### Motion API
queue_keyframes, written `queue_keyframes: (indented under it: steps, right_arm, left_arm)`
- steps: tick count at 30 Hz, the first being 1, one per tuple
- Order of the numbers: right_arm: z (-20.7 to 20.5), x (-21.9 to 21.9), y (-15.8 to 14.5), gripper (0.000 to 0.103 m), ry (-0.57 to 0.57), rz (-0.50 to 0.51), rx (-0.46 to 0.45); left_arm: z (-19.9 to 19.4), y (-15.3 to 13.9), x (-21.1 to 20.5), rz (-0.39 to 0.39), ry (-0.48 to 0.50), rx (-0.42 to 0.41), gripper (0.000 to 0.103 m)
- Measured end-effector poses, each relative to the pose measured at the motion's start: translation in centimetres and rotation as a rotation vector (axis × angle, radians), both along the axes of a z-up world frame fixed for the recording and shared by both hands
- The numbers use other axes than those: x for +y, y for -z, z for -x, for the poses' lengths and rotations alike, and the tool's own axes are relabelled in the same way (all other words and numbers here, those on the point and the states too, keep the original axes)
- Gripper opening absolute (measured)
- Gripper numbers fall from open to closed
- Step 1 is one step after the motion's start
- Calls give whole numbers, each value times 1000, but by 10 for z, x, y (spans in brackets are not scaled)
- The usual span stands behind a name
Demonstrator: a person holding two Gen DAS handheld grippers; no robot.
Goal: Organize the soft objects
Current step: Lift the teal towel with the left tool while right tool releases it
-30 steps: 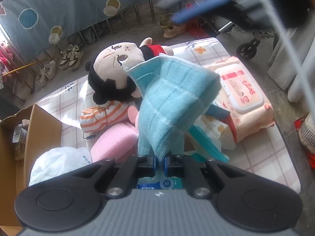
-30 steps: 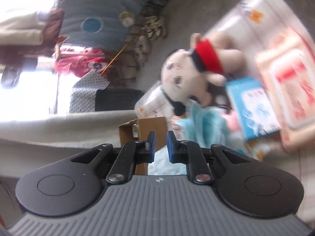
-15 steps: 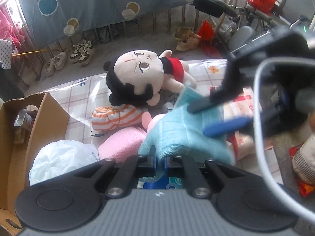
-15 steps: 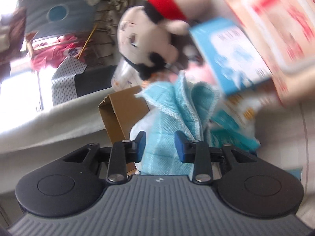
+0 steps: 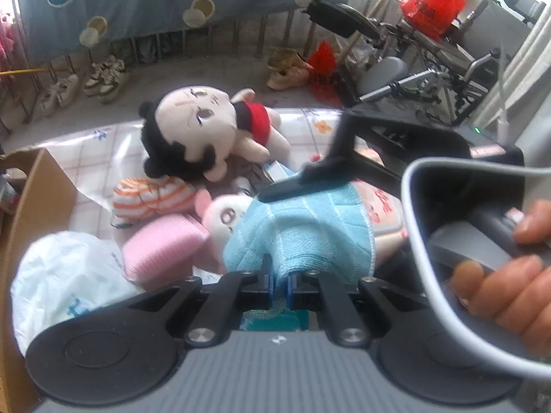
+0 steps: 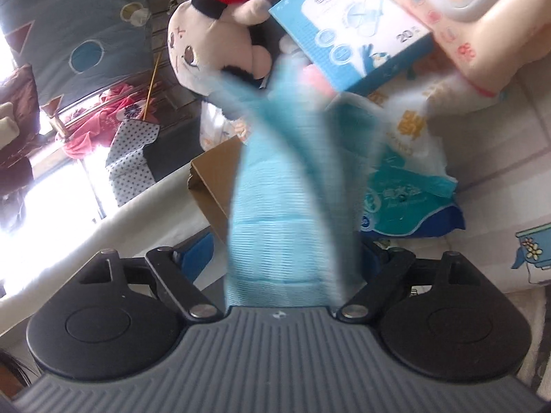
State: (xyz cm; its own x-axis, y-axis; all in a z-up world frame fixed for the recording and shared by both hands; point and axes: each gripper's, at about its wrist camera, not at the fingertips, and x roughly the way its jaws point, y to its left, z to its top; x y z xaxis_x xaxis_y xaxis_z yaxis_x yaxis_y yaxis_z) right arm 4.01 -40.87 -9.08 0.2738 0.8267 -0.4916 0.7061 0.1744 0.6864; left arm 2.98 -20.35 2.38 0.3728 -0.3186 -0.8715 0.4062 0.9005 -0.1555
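Light-blue ribbed cloth [image 5: 303,237], bunched, lifted

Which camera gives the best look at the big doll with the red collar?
The left wrist view: the doll lies whole on the table, face and red collar sharp. The right wrist view shows it cropped at the top edge, partly behind the blurred blue towel.

A light blue towel [image 5: 303,230] with a ribbed, quilted weave sits among a pink sponge [image 5: 162,244], an orange-and-white striped cloth bundle [image 5: 151,196] and a white plastic bag [image 5: 65,275]. The doll [image 5: 199,130] has black hair, a pale peach face and a red-and-black collar. The table [image 5: 100,158] wears a white cover checked in thin pink lines, beside a brown cardboard box [image 5: 38,206] and a blue-and-white carton [image 6: 351,31].
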Motion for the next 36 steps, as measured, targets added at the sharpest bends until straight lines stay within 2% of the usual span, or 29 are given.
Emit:
queue_keyframes:
  steps: [4, 7, 11, 13, 15, 17, 20, 22, 24, 36]
  right_arm:
    - [1, -1, -2, 85, -11, 27, 11]
    - [1, -15, -23, 85, -38, 144, -28]
    - [1, -44, -69, 85, -15, 314, -121]
    - [-6, -51, -87, 85, -11, 325, -193]
    - [-16, -47, -95, 85, -27, 292, -237]
    - [-23, -36, -87, 85, -37, 234, -227]
    - [-20, -19, -56, 85, -19, 120, -140]
    - [-12, -9, -39, 85, -12, 82, -94]
    - [-6, -2, -28, 85, -1, 69, -48]
    - [-10, 3, -6, 82, -51, 69, -6]
  left_arm:
    - [2, 2, 2, -3, -10, 7, 7]
    - [-1, 5, 9, -36, -42, 14, 7]
    - [-6, 13, 17, -74, -69, 26, 7]
    - [-7, 14, 20, -77, -72, 26, 7]
    - [-7, 14, 20, -77, -67, 24, 7]
    - [-5, 10, 18, -72, -57, 13, 7]
    - [-1, 3, 14, -56, -33, -11, 7]
    - [1, -2, 11, -38, -18, -23, 7]
    - [4, -2, 8, -30, -8, -26, 7]
    - [13, 1, 10, 43, 6, 23, 7]
